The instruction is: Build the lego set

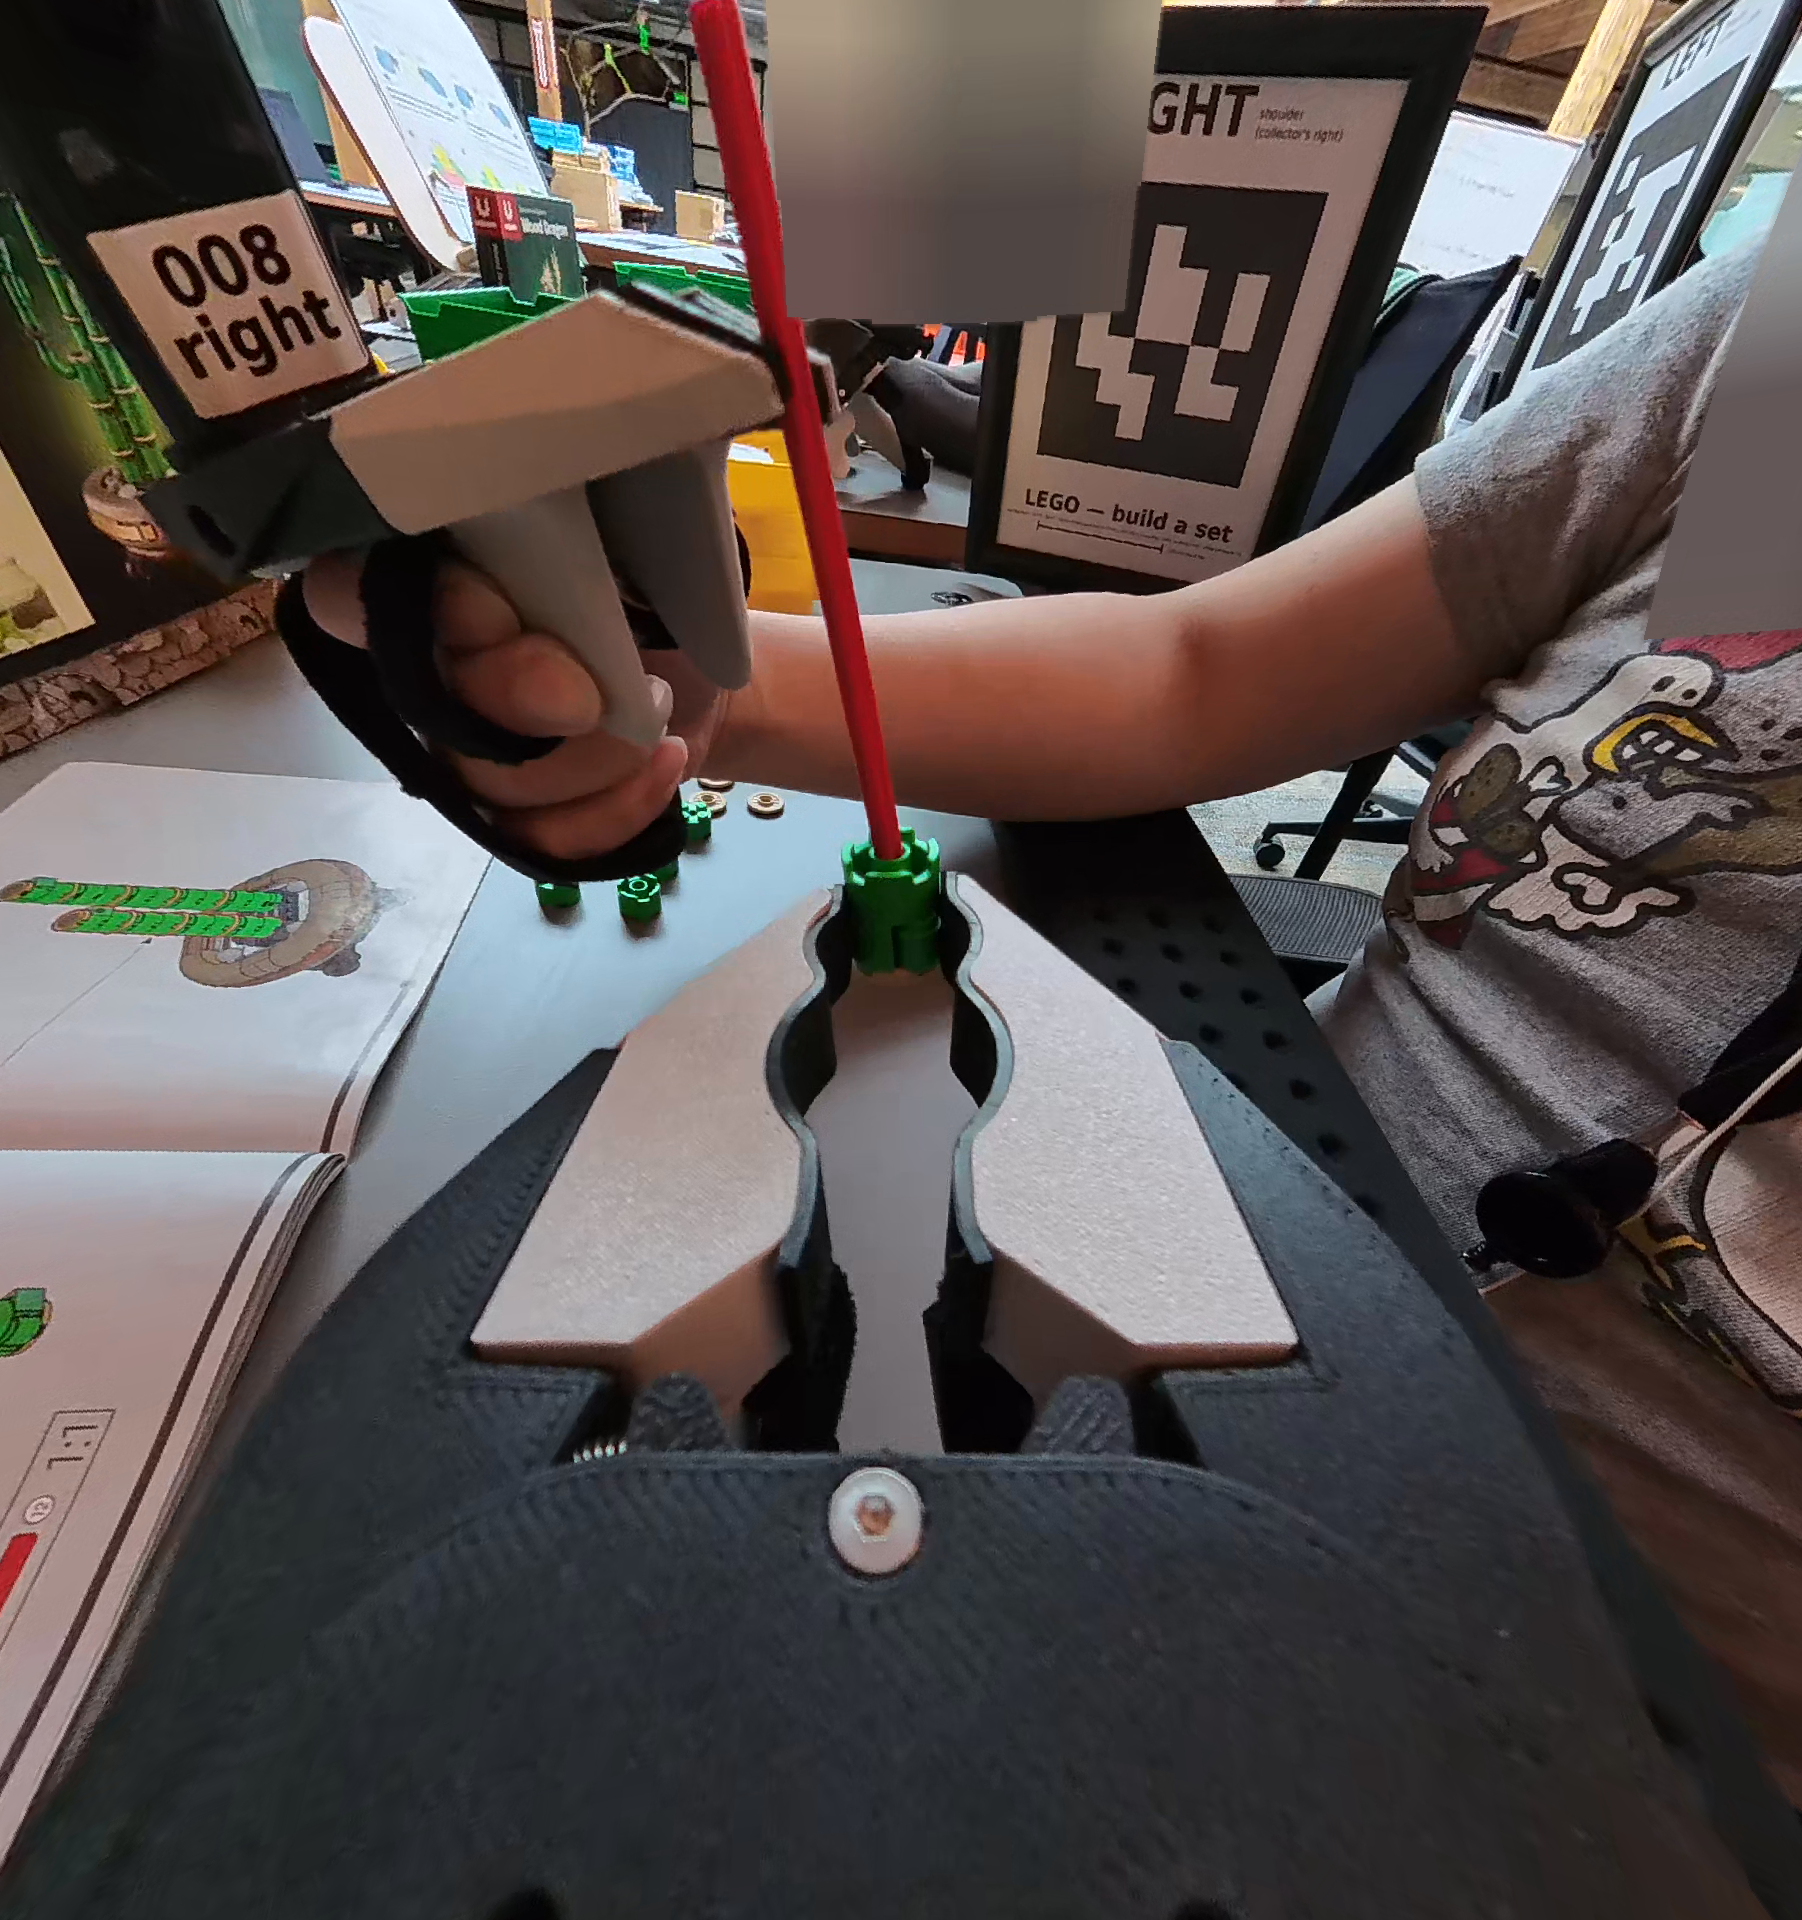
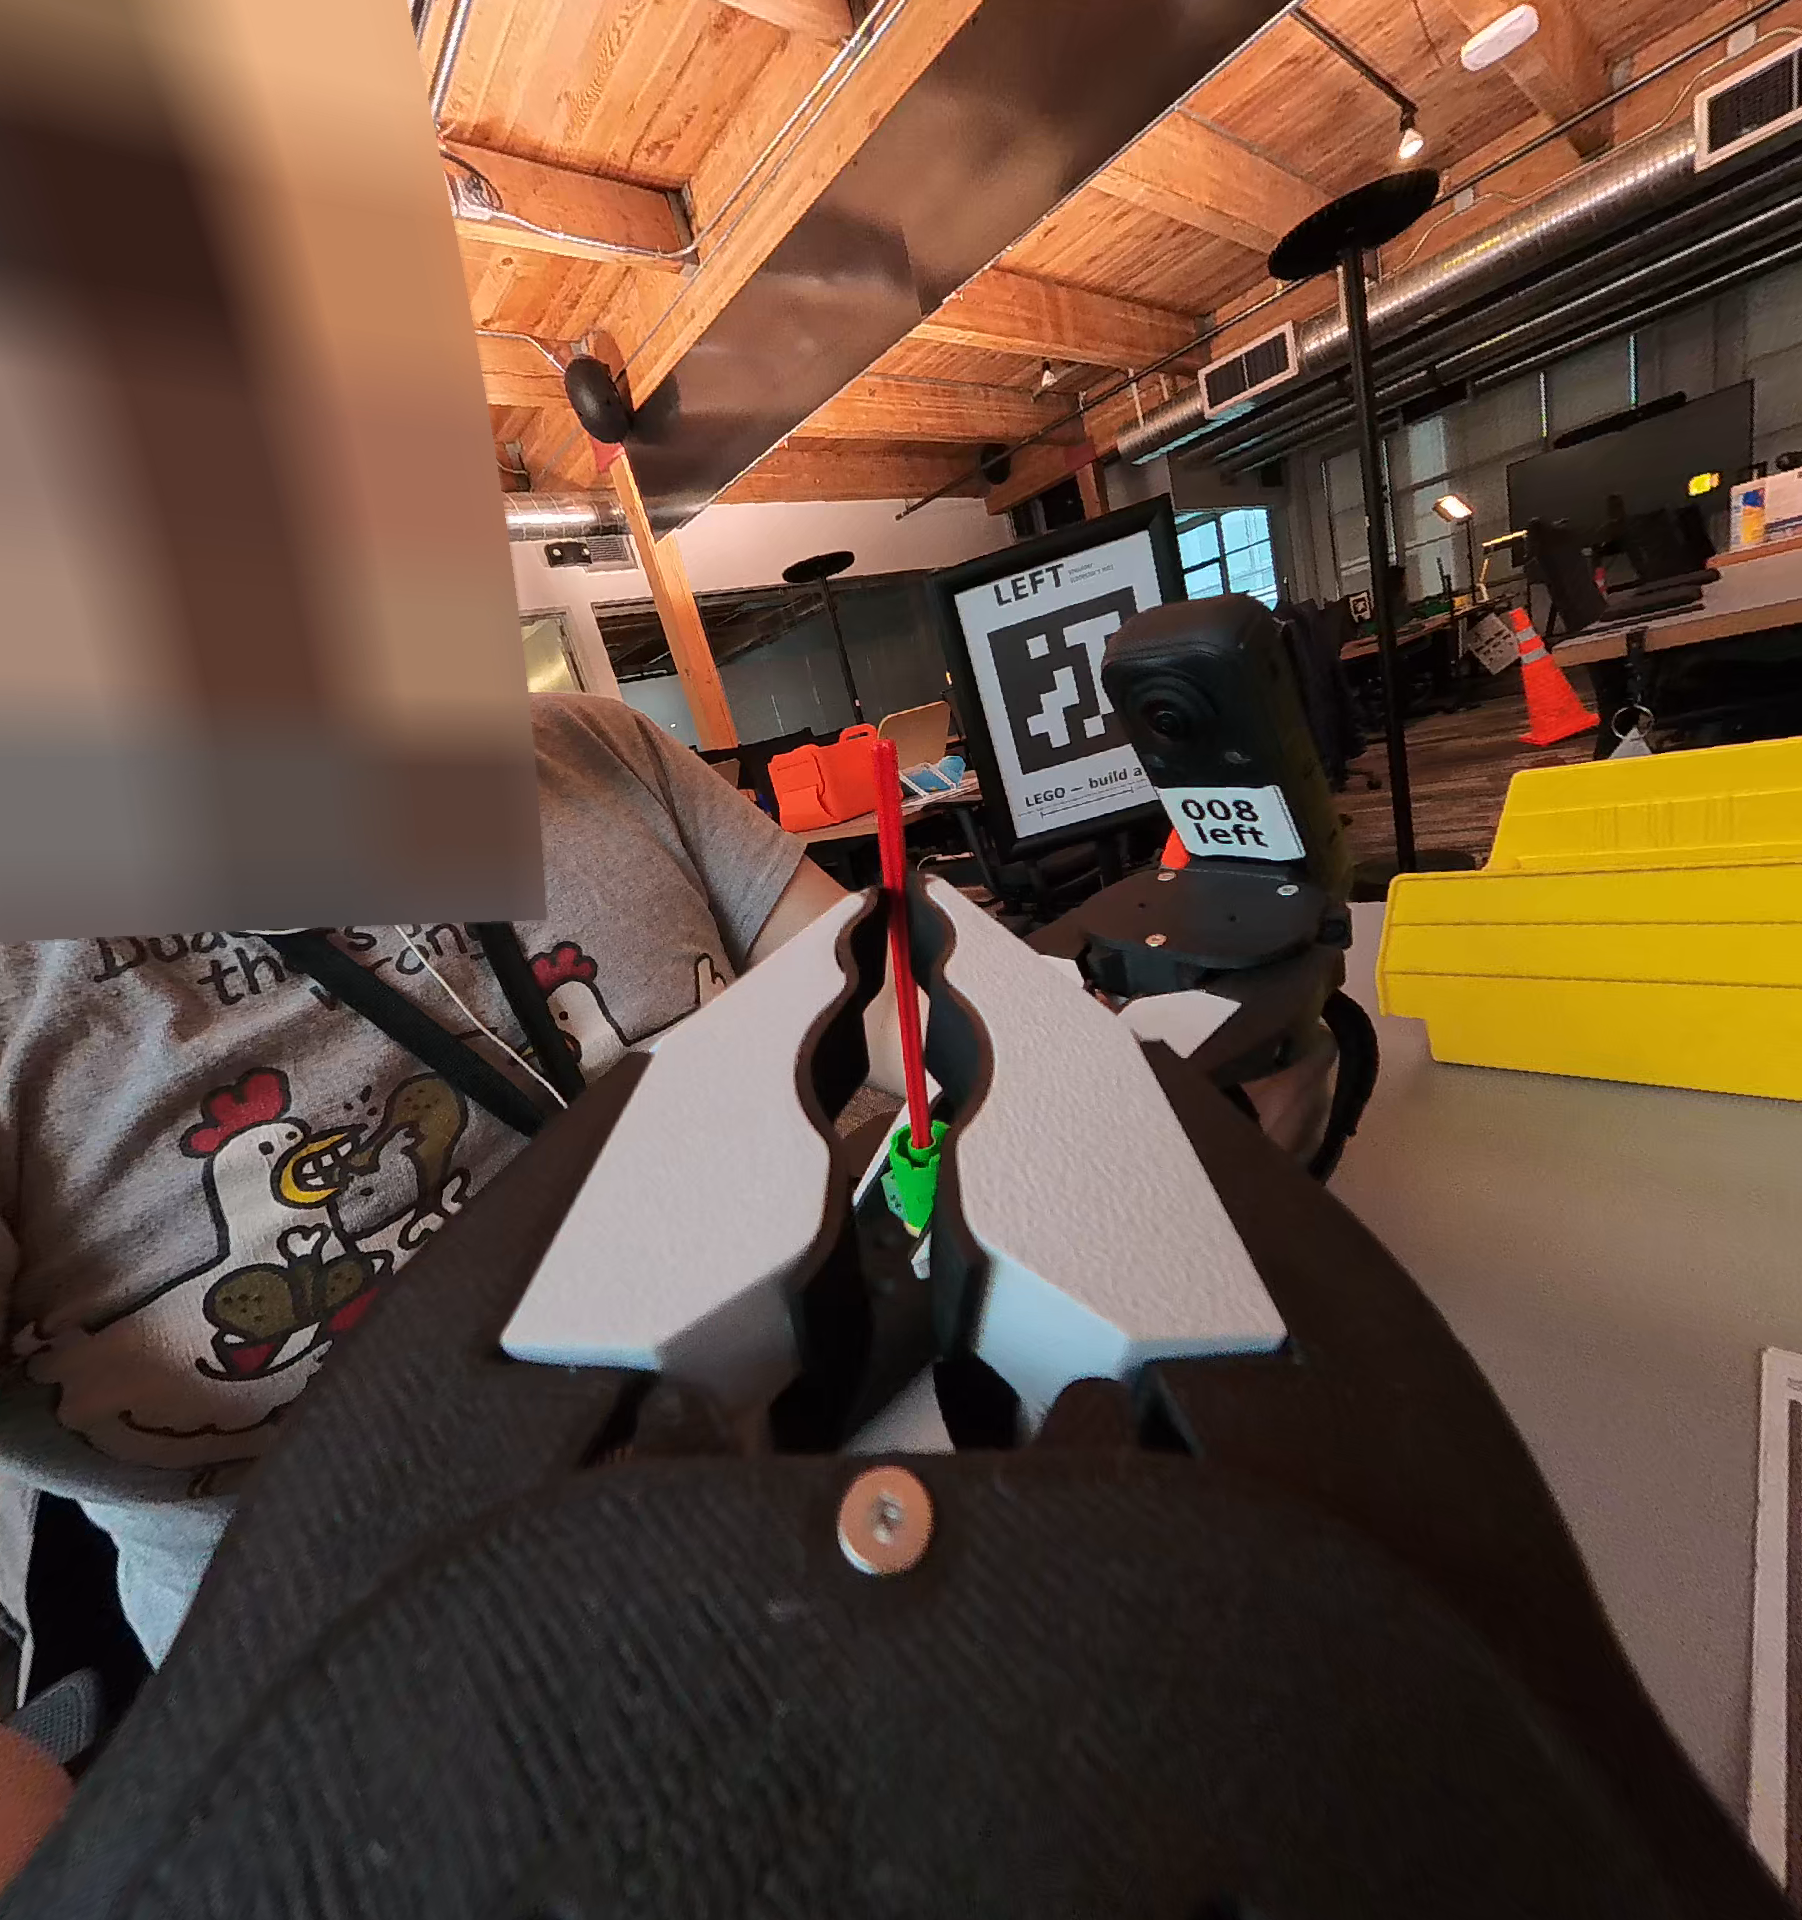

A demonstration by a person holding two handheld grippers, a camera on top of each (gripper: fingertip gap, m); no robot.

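My left gripper [image 1: 892,914] is shut on a green round lego piece [image 1: 889,914] held above the table. A long red rod [image 1: 824,499] stands in the top of the green piece and rises up and left. My right gripper [image 1: 793,364] is shut on the rod partway up. In the right wrist view the right gripper [image 2: 899,894] pinches the rod [image 2: 902,997] at its fingertips, with the green piece [image 2: 916,1179] lower down the rod and the left gripper's body [image 2: 1224,935] beyond. Loose green round pieces [image 1: 637,894] and tan round pieces [image 1: 767,802] lie on the dark table.
An open instruction booklet [image 1: 149,997] lies at the left on the table. The set's box [image 1: 3,499] stands at the far left. Yellow bins [image 2: 1645,935] stand at the table's far side. A person in a grey printed shirt [image 1: 1603,883] sits close on the right. Marker boards [image 1: 1177,312] stand behind. There is about 8 centimeters between the tips of the two grippers.
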